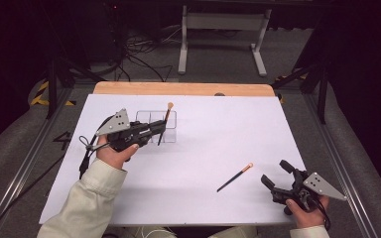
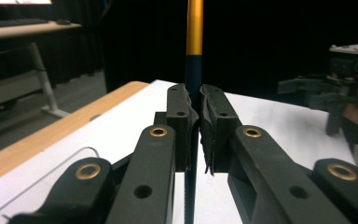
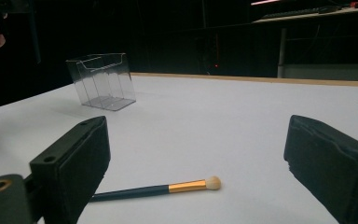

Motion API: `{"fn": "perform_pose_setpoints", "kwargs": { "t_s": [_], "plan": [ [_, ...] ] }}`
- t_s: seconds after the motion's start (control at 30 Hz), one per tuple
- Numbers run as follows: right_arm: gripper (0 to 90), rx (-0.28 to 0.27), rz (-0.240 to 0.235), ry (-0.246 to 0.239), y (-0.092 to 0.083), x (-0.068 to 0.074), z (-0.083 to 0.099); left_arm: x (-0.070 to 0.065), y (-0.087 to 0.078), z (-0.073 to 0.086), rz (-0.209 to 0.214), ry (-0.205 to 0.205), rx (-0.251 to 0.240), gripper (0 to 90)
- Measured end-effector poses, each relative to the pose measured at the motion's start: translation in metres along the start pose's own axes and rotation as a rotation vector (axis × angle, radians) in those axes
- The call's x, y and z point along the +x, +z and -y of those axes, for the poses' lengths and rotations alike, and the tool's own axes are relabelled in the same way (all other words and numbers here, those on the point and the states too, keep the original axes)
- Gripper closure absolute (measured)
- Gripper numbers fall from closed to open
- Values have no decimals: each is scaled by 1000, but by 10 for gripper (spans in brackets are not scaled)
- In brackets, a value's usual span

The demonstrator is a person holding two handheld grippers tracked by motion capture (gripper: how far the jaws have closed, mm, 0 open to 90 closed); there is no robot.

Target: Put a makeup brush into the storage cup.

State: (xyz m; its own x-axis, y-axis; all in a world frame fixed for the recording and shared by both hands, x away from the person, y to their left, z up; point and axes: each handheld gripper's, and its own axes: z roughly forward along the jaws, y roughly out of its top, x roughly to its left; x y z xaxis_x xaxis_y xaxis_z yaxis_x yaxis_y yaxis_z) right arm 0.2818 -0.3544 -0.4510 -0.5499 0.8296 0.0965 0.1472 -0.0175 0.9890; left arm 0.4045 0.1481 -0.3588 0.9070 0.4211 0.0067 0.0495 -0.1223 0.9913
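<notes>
In the high view, a makeup brush (image 1: 163, 125) is held upright, slightly tilted, by the left gripper (image 1: 158, 129) right in front of a clear compartmented organizer (image 1: 171, 119), its pale tip standing above the box's rim. Whether the lower end is inside a compartment cannot be told. The grip itself is seen closely in the left gripper view: the dark handle (image 2: 193, 88) is clamped between the two black pads (image 2: 179, 116), with the gold ferrule rising out of the top of the frame. The right gripper (image 2: 317, 86) is seen there too, far off and held in a hand.

A second brush (image 1: 235, 177) lies flat on the table, near the right gripper (image 1: 274, 173) — its jaws stand wide apart with nothing between them. In the right gripper view this brush (image 3: 168, 189) is seen lying crosswise between the jaws, apart from both, with gold ferrule and pale tip; the organizer (image 3: 103, 81) is shown well beyond it, with its inner dividers.

The work surface is a white sheet (image 1: 218, 144) over a wooden tabletop (image 1: 178, 89), whose bare edge is left showing at the far side. Beyond it a dim room is seen — a grey floor, tangled cables (image 1: 139, 49) and the white legs of another table (image 1: 223, 34).
</notes>
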Motion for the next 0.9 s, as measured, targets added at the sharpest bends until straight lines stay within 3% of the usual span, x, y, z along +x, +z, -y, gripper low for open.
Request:
{"fn": "perform_pose_setpoints", "kwargs": {
  "t_s": [0.27,0.9],
  "plan": [
    [75,0,-2,-1,0,0,0,4,4,-1,-50,-12,-33,827],
    [74,-1,-3,3,1,0,0,26,20,-10,-159,-23,-16,827]
  ]
}}
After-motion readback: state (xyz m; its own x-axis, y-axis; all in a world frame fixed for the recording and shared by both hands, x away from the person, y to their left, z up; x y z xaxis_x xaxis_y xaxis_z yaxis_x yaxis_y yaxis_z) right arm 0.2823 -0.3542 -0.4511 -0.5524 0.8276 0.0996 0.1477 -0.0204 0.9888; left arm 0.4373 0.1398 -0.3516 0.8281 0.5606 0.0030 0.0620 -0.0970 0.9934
